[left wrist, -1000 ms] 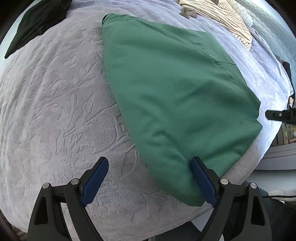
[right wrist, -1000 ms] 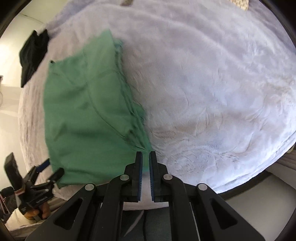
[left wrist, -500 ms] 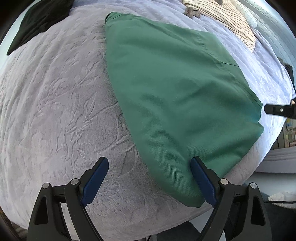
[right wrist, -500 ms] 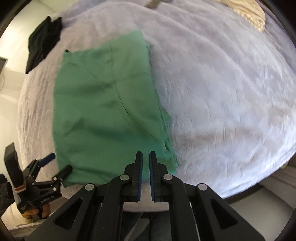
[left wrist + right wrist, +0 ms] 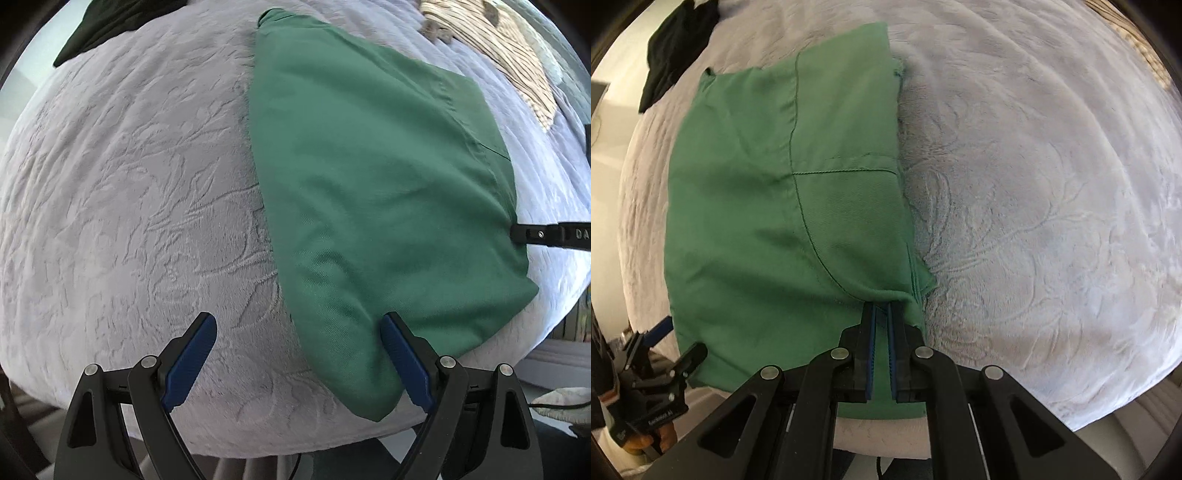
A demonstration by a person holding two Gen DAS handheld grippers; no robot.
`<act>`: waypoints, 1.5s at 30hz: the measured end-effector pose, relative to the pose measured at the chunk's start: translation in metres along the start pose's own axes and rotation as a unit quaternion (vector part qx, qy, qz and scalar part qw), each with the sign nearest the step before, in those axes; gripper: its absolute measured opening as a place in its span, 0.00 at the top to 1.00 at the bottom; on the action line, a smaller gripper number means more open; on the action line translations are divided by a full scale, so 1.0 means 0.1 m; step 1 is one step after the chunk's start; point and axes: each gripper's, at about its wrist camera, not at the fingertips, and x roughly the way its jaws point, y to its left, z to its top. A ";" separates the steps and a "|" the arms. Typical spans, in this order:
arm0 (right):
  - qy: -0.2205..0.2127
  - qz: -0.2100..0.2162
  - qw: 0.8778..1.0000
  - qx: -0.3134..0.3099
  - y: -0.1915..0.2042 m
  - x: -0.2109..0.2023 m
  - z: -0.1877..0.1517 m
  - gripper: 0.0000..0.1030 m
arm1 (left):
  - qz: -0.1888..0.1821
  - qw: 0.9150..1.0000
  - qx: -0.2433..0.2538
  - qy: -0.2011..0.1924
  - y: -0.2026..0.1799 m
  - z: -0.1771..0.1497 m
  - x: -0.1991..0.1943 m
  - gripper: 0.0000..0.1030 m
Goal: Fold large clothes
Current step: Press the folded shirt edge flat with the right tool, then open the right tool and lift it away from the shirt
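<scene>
A folded green garment (image 5: 369,192) lies flat on the pale lilac bedspread (image 5: 129,184); it also shows in the right wrist view (image 5: 783,206). My left gripper (image 5: 299,332) is open, its jaws astride the garment's near left corner, above the cloth. My right gripper (image 5: 881,314) is shut on the garment's near right edge, where the cloth bunches between the pads. The right gripper's tip shows at the right of the left wrist view (image 5: 546,234). The left gripper shows at the lower left of the right wrist view (image 5: 668,350).
A black garment (image 5: 676,48) lies at the far left of the bed. A beige striped garment (image 5: 498,48) lies at the far right. The bed's near edge runs just under both grippers.
My right gripper has moved left onto the green garment's edge and now pinches it. The left gripper has hardly moved and stays open.
</scene>
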 end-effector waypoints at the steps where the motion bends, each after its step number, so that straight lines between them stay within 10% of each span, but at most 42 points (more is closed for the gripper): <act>1: 0.003 0.004 1.000 -0.002 -0.01 -0.01 0.01 0.95 | 0.001 1.000 -0.004 0.003 0.00 0.01 0.00 0.11; 22: -0.021 0.069 0.997 0.027 -0.27 -0.37 -0.07 0.91 | 0.009 1.000 -0.007 0.009 0.11 0.26 -0.02 0.11; 24: -0.041 0.097 0.994 0.040 -0.32 -0.49 -0.03 0.82 | 0.004 1.000 -0.029 0.007 0.22 0.33 -0.05 0.11; 26: -0.055 0.108 0.991 0.060 -0.38 -0.56 0.03 0.50 | 0.003 0.999 -0.044 0.008 0.30 0.41 -0.05 0.11; 29: -0.055 0.106 0.990 0.075 -0.41 -0.50 0.20 0.57 | 0.006 0.998 -0.056 0.007 0.36 0.52 -0.05 0.11; 31: -0.044 0.077 0.994 0.068 -0.33 -0.37 0.29 0.90 | 0.010 0.999 -0.053 0.005 0.38 0.61 -0.07 0.11; 37: 0.002 0.002 0.995 0.096 -0.46 0.07 0.42 0.93 | 0.014 0.999 -0.045 0.005 0.31 0.70 -0.16 0.11; 45: -0.002 0.029 0.996 0.086 -0.54 -0.26 0.11 0.92 | 0.012 0.998 -0.054 -0.003 0.26 0.56 -0.18 0.11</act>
